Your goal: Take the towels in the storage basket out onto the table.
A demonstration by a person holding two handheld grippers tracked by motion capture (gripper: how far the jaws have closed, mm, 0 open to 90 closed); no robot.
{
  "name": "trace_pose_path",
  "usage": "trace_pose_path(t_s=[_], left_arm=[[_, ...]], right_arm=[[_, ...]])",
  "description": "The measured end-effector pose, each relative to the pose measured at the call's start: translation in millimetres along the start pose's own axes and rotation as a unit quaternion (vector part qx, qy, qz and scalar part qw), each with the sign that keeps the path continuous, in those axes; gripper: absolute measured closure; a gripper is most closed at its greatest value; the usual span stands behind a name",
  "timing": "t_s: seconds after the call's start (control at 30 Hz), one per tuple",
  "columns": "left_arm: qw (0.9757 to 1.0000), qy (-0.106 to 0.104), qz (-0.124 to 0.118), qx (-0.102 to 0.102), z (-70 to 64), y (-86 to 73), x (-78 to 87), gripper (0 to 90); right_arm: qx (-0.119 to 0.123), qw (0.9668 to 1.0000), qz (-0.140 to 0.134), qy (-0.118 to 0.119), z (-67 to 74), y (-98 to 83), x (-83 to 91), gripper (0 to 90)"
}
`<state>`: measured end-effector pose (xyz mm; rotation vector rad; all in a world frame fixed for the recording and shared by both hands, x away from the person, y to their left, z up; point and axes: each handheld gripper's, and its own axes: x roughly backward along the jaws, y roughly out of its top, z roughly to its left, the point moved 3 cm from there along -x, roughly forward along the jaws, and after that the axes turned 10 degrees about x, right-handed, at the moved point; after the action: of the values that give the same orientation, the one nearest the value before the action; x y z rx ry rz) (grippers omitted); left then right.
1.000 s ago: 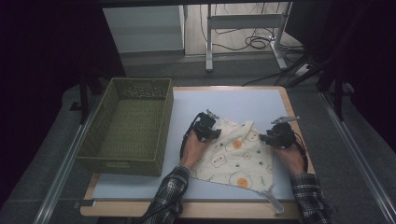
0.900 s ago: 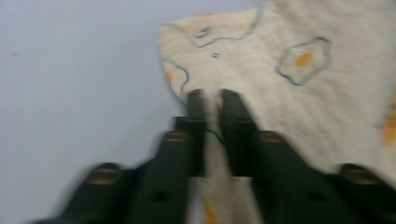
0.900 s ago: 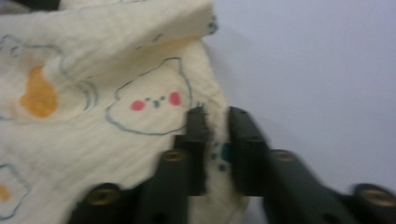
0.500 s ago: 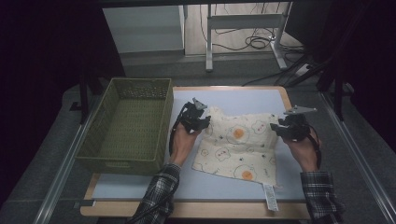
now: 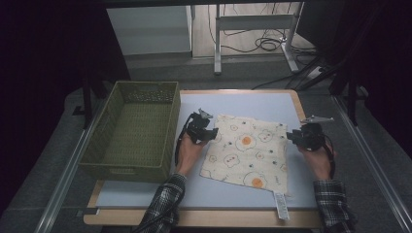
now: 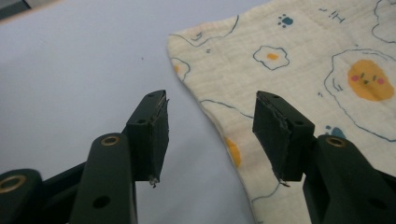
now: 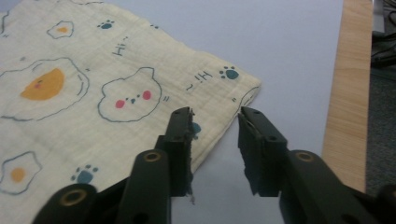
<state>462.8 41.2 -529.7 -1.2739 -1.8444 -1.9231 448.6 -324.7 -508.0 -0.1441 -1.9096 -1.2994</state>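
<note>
At the middle of the high view, the cloth now lies flat as a folded rectangle on the bench, where a second ago both claws sat on top of it. The left claw has just been opening and stands half wide over the cloth's left edge, nothing between its pads. The right claw, off the right edge, has just been closing and stands narrow, its jaws empty too. Both have let go, so this fold looks finished. The green basket waits at the left of the frame.
</note>
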Motion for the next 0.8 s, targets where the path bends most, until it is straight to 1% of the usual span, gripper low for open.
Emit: trace_pose_path(t_s=[0.03, 0.1, 0.13, 0.2, 0.27, 0.33, 0.4, 0.47, 0.5, 0.63, 0.73, 0.8], left_arm=[[1.0, 0.002, 0.003, 0.0, 1.4, -0.6, -3.4, 46.3], [1.0, 0.002, 0.008, -0.001, 5.1, -0.7, -9.8, 50.1], [1.0, 0.004, 0.008, 0.002, 7.5, 0.1, -12.3, 51.9], [0.9999, -0.003, 0.007, 0.01, 12.6, 3.2, -17.0, 54.7], [0.9999, -0.007, 0.006, 0.015, 16.6, 7.7, -21.8, 57.0], [0.9999, -0.009, 0.006, 0.012, 19.3, 13.4, -26.8, 58.1], [0.9999, -0.007, 0.004, 0.008, 21.3, 19.9, -32.6, 58.8], [0.9998, -0.016, -0.001, 0.013, 22.8, 26.0, -39.1, 59.2], [0.9998, -0.016, 0.0, 0.013, 22.9, 28.7, -43.1, 59.4], [0.9998, -0.01, -0.001, 0.015, 22.0, 36.9, -61.4, 59.3], [0.9999, -0.001, -0.001, 0.016, 21.9, 39.3, -72.5, 59.0], [0.9999, 0.001, -0.001, 0.017, 21.7, 40.1, -78.1, 58.7]], right_arm=[[-0.004, 1.0, 0.0, 0.001, -0.9, -1.1, -3.5, 70.3], [-0.009, 1.0, 0.001, 0.002, -2.9, -3.0, -10.5, 72.0], [-0.01, 1.0, 0.0, 0.002, -4.1, -3.5, -13.7, 73.0], [-0.014, 0.9999, -0.002, 0.002, -7.4, -3.8, -19.7, 74.2], [-0.02, 0.9998, -0.005, 0.002, -10.0, -3.1, -24.4, 74.7], [-0.025, 0.9997, -0.007, 0.0, -13.1, -2.1, -29.4, 74.8], [-0.03, 0.9995, -0.01, -0.002, -15.9, -0.6, -34.1, 74.9], [-0.032, 0.9994, -0.011, -0.007, -18.7, 1.1, -38.1, 74.9], [-0.033, 0.9993, -0.012, -0.009, -20.1, 2.0, -40.0, 74.9], [-0.036, 0.9991, -0.011, -0.021, -27.5, 5.4, -47.4, 74.8], [-0.041, 0.9988, -0.01, -0.025, -32.7, 7.0, -53.8, 73.6], [-0.041, 0.9989, -0.006, -0.023, -34.3, 7.7, -58.1, 71.3]])
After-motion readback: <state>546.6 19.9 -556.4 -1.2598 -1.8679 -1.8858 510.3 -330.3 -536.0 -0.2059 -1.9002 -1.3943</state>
